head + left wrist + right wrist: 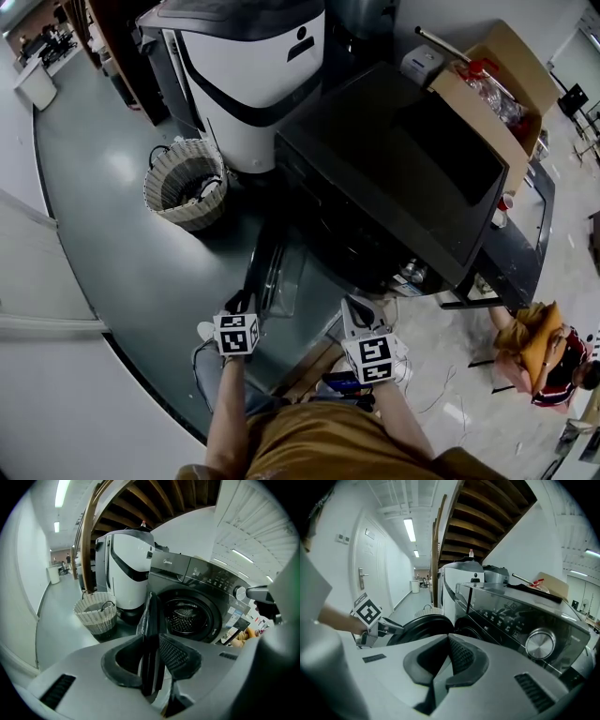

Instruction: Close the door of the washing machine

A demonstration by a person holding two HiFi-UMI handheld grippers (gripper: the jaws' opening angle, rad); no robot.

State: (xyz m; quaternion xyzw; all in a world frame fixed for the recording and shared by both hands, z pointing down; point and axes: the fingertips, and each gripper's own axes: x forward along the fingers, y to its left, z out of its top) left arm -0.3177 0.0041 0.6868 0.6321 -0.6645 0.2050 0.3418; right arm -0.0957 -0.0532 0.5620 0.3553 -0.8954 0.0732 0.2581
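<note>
The dark washing machine (pixel 394 169) stands at centre right, its round door (pixel 267 267) swung open toward me on the left. In the left gripper view the door (pixel 151 616) is edge-on and runs between the jaws of my left gripper (pixel 152 641); both pads sit against it. Behind it is the open drum (pixel 187 616). My left gripper (pixel 246 305) is at the door's near rim. My right gripper (pixel 361 314) hangs in front of the machine, right of the door, shut with nothing in it. The right gripper view shows the door (pixel 424 627) and my left gripper (pixel 396 627) on it.
A wicker basket (pixel 186 183) stands on the floor left of the machine, next to a tall white appliance (pixel 248 75). An open cardboard box (pixel 497 84) lies on the machine's far side. A person (pixel 544 352) crouches at the lower right. A wooden staircase (pixel 487 517) rises overhead.
</note>
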